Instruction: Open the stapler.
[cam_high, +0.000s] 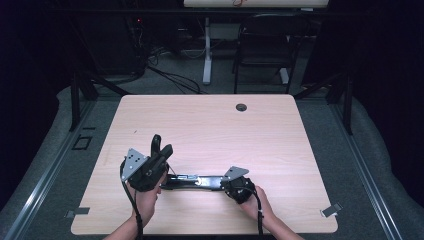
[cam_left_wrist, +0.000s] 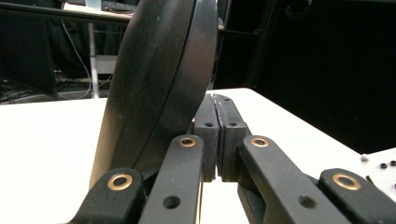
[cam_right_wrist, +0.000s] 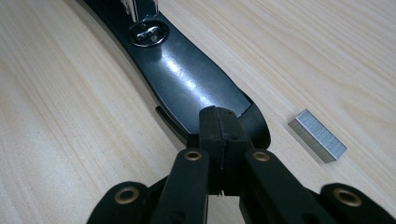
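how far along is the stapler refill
Done: the stapler lies opened out flat on the table, its top arm swung up beside the shut left tongs. In hand: the shut right tongs press on the base's end. Left: the staple strip lies loose on the table, not yet loaded.

From my station I look down on a pale wooden table with a round cable hole near its far edge. Grey carpet lies around it. Beyond stand a black folding chair and a white desk leg; cables trail across the floor. Darkness swallows both sides.
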